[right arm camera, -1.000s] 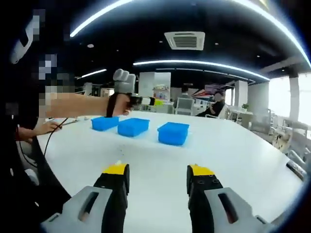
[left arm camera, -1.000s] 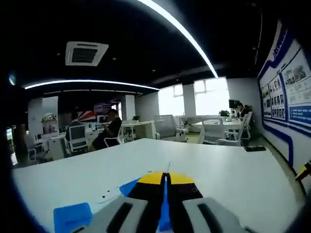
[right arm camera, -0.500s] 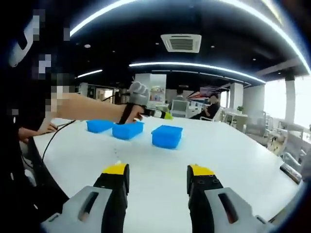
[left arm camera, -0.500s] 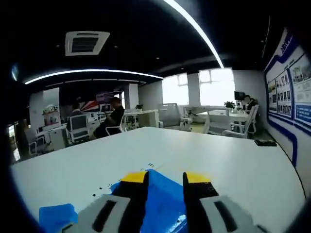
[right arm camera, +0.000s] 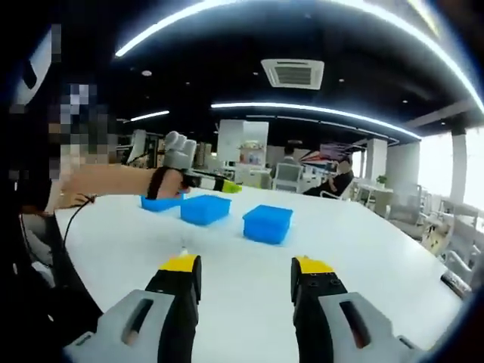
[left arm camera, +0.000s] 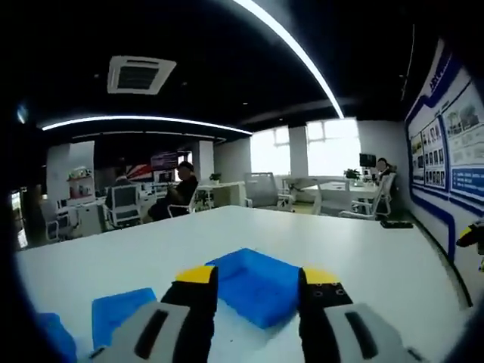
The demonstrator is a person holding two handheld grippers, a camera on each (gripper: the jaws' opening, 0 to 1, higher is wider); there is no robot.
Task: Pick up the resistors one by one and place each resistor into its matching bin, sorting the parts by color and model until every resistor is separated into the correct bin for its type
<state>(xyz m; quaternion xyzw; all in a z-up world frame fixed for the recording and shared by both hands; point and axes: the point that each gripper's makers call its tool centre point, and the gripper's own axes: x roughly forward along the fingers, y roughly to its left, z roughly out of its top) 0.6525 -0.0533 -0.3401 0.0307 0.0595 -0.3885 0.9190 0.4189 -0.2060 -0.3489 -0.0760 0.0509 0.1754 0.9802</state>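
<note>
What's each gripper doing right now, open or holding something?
Left gripper: open, nothing held, above a blue bin.
Right gripper: open, empty, over the white table.

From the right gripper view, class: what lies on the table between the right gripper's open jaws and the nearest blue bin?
Only bare white table lies between the right gripper and the nearest blue bin.

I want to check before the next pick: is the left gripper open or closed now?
Open. In the left gripper view the left gripper has its two yellow-tipped jaws set apart, and a blue bin on the white table shows through the gap.
</note>
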